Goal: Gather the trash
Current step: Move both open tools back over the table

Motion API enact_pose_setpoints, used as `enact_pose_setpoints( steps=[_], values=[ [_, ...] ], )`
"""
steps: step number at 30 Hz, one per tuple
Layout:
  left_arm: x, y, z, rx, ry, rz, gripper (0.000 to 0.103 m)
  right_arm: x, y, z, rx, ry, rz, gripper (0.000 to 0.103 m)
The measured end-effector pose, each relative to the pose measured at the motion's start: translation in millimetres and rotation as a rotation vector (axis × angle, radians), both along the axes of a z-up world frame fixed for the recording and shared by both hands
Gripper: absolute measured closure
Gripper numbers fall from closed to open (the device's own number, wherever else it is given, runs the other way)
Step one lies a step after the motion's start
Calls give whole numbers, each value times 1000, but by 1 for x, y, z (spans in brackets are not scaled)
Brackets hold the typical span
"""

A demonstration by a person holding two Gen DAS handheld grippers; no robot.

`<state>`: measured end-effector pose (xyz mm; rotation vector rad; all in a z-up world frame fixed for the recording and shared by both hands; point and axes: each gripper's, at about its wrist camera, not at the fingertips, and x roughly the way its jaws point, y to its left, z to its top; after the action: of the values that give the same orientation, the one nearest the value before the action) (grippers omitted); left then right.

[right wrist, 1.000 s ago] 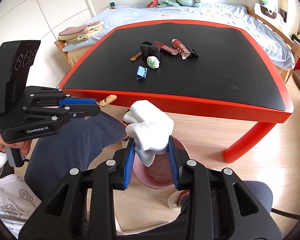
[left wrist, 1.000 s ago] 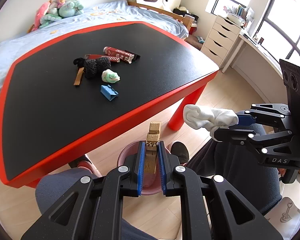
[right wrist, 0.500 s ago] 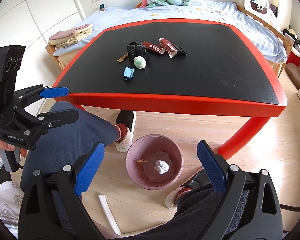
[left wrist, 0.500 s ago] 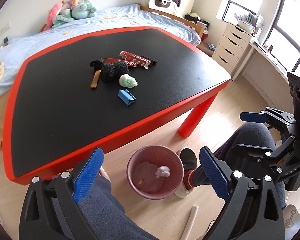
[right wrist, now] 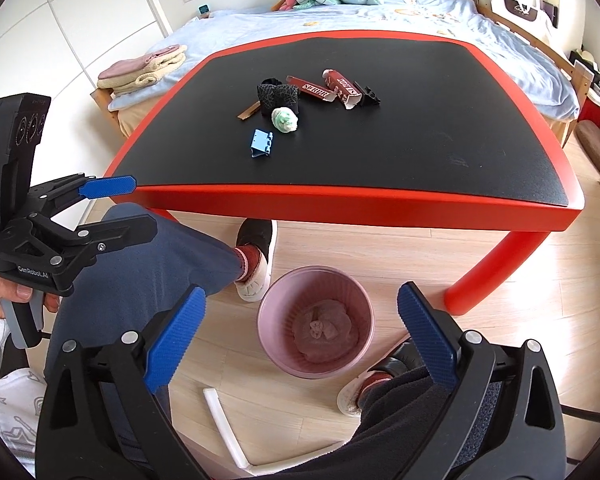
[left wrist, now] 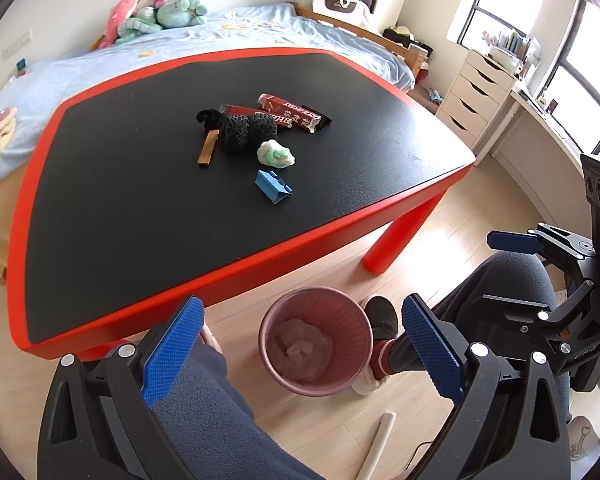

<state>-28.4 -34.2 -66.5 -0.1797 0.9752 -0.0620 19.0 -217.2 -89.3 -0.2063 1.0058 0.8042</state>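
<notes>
A pink waste bin point(left wrist: 315, 340) stands on the floor in front of the red-edged black table point(left wrist: 140, 216); it also shows in the right wrist view point(right wrist: 315, 322) with crumpled tissue inside. My left gripper point(left wrist: 300, 356) is open and empty above the bin. My right gripper point(right wrist: 300, 338) is open and empty above it too. On the table lie a blue binder clip point(left wrist: 273, 186), a green-white wad point(left wrist: 276, 154), a black mesh roll point(left wrist: 246, 130), a brown stick point(left wrist: 208, 152) and red wrappers point(left wrist: 290, 114).
The person's knees and shoes point(right wrist: 254, 256) flank the bin. A white stick point(right wrist: 224, 420) lies on the wooden floor. A bed with plush toys point(left wrist: 160, 12) stands behind the table, and white drawers point(left wrist: 474, 100) are at the right.
Both grippers opened: the left dropped a wooden clothespin and the right dropped a white tissue wad into the bin. Both views have since risen and drawn back a little.
</notes>
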Motion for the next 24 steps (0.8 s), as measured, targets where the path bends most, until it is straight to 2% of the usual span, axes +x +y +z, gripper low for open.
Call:
enact_pose_setpoints(
  steps=[14,24],
  values=[
    [11,19,10,4,-16,25,8,18,8,10,11,-18,10,8],
    [43,43,20,43,-35,44,8,67,20,30,11,-83,10,8]
  ],
)
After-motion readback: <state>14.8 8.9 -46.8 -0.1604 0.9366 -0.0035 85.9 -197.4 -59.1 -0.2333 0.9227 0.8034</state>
